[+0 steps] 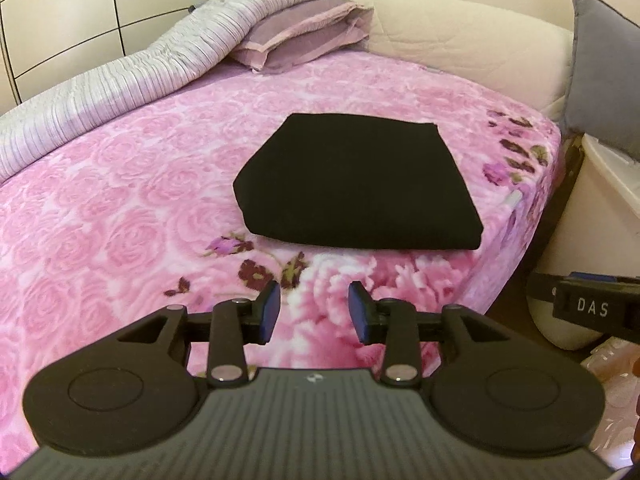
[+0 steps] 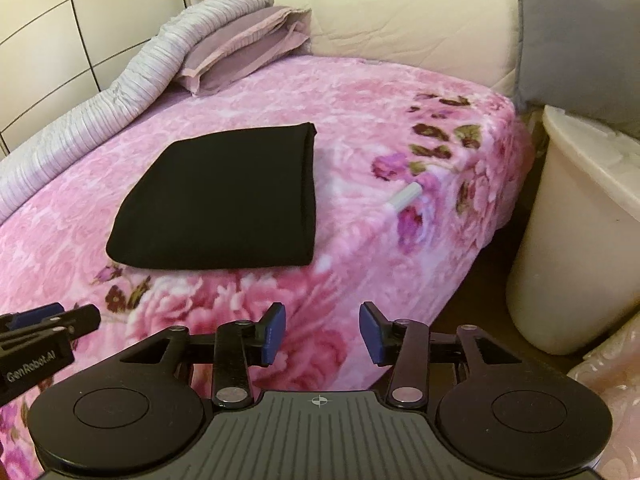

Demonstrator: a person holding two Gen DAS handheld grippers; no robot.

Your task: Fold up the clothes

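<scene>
A black garment [image 1: 356,184] lies folded into a neat rectangle on the pink rose-patterned bed cover [image 1: 120,208]. It also shows in the right wrist view [image 2: 224,200]. My left gripper [image 1: 314,312] is open and empty, held back from the garment over the bed's near edge. My right gripper [image 2: 322,334] is open and empty, also back from the garment, near the bed's near right corner. The left gripper's side shows at the left edge of the right wrist view [image 2: 44,332]. Part of the right gripper shows at the right edge of the left wrist view [image 1: 592,308].
A rolled striped grey quilt [image 1: 120,80] and a mauve pillow [image 1: 300,32] lie along the far left of the bed. A cream headboard cushion [image 2: 400,28] stands behind. A cream bin [image 2: 576,240] stands right of the bed. A small white tube [image 2: 404,196] lies on the cover.
</scene>
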